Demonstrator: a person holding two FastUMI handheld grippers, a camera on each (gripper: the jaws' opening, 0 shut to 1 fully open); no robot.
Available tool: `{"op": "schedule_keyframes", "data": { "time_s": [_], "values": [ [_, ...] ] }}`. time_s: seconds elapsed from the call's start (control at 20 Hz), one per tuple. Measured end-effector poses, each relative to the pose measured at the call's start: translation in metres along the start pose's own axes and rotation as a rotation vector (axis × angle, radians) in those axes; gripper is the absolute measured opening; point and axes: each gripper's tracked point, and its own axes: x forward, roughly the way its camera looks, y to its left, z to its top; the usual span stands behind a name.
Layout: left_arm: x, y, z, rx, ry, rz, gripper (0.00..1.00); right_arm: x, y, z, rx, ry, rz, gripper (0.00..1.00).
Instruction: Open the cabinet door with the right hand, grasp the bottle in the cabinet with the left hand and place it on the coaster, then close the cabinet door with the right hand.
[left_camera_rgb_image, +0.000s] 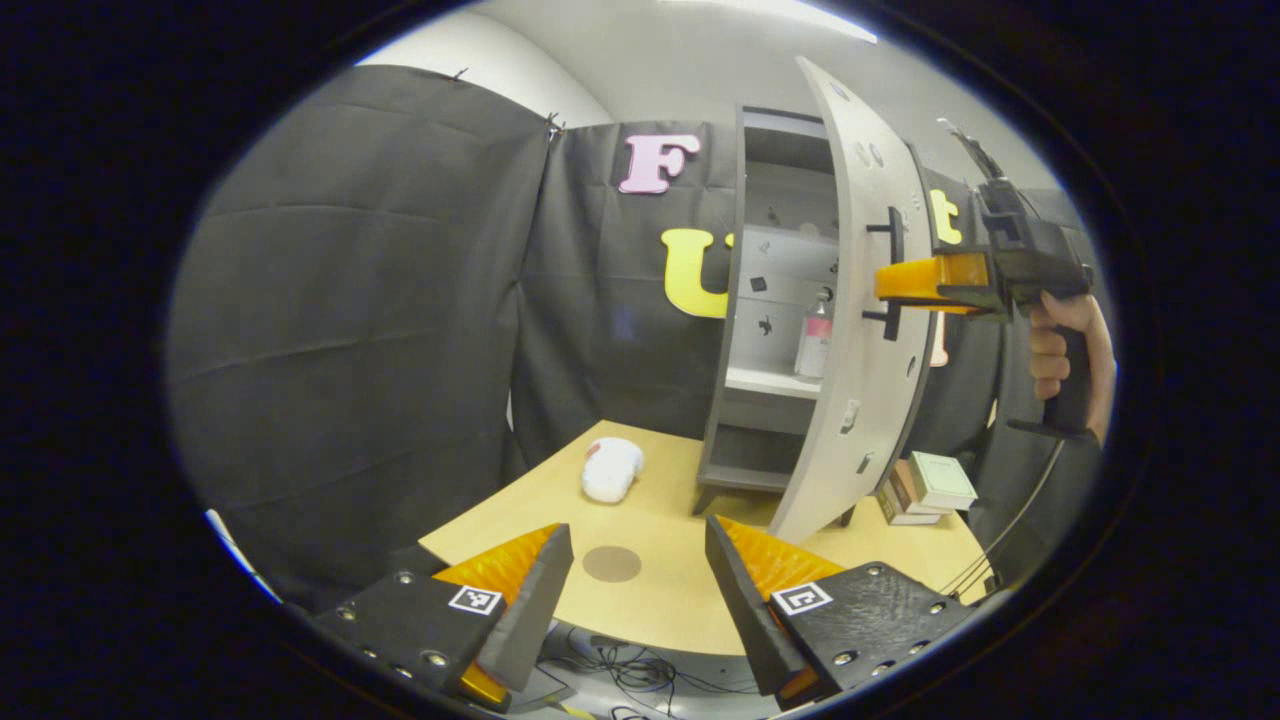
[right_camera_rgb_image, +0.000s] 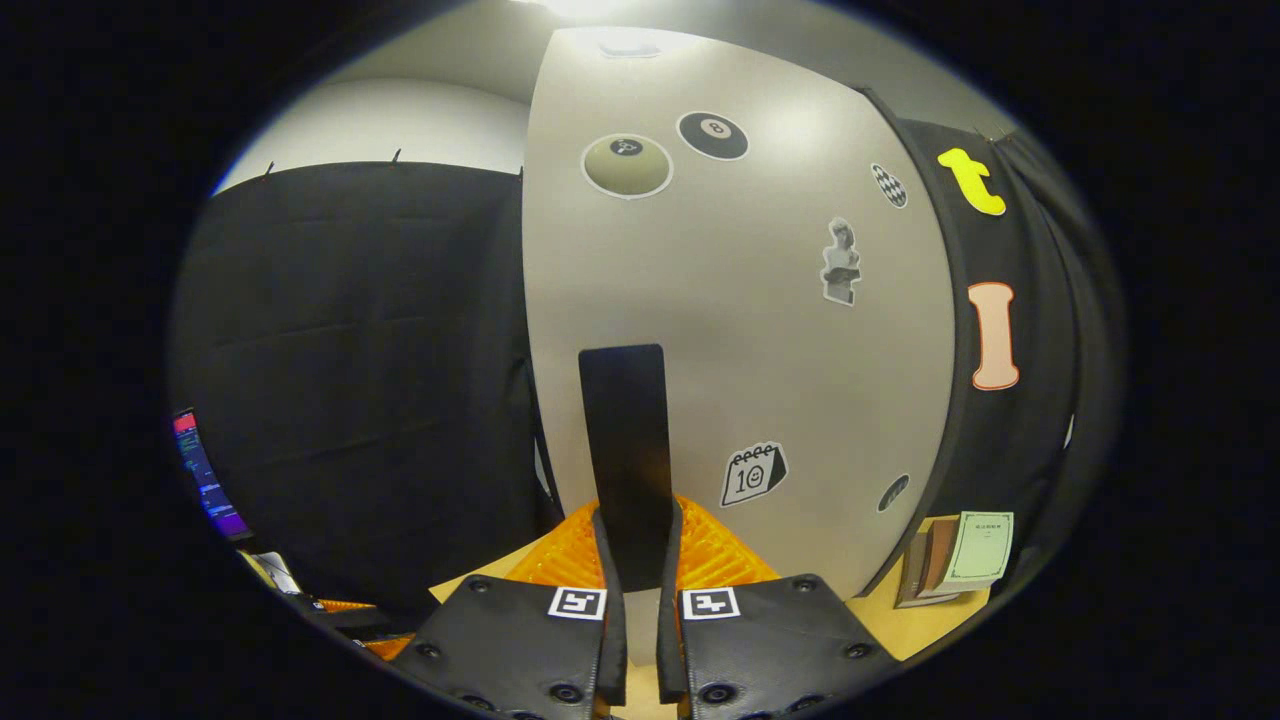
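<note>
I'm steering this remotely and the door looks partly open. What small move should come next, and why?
Probably swing the cabinet door a bit wider with the right gripper, which is clamped on the black handle. The door's edge partly overlaps the bottle on the shelf, and the left gripper waits open over the table near the coaster.

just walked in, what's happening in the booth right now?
A person is working two handheld grippers at a small cabinet on a table. The right gripper is shut on the door handle and the cabinet door is swung open. The bottle stands on a shelf inside, untouched. The left gripper is open and empty above the table edge, with the coaster ahead of it.
</note>
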Motion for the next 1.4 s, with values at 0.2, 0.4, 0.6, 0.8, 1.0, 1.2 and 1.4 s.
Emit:
{"op": "schedule_keyframes", "data": {
  "time_s": [0.2,0.4,0.6,0.8,1.0,1.2,1.4],
  "values": [
    [-0.012,-0.006,0.002,0.012,-0.005,0.02,0.81,-0.008,-0.009,-0.003,0.012,0.001,0.013,0.14],
    [-0.02,-0.023,0.008,0.015,-0.017,0.009,0.81,-0.016,-0.019,-0.004,0.023,-0.004,-0.005,0.13],
    [-0.021,-0.048,0.007,0.046,-0.022,-0.024,0.81,-0.021,-0.028,-0.005,0.06,-0.012,-0.024,0.1],
    [-0.013,-0.079,0.01,0.059,-0.006,-0.086,0.81,-0.026,-0.037,-0.005,0.084,-0.031,-0.057,0.1],
    [-0.007,-0.107,0.014,0.07,-0.006,-0.137,0.81,-0.03,-0.047,-0.004,0.093,-0.053,-0.105,0.13],
    [0.006,-0.124,0.024,0.085,-0.005,-0.204,0.81,-0.037,-0.059,-0.002,0.098,-0.062,-0.167,0.12],
    [0.041,-0.123,0.047,0.102,-0.041,-0.238,0.82,-0.052,-0.077,-0.001,0.127,-0.071,-0.267,0.12]
  ]
}}
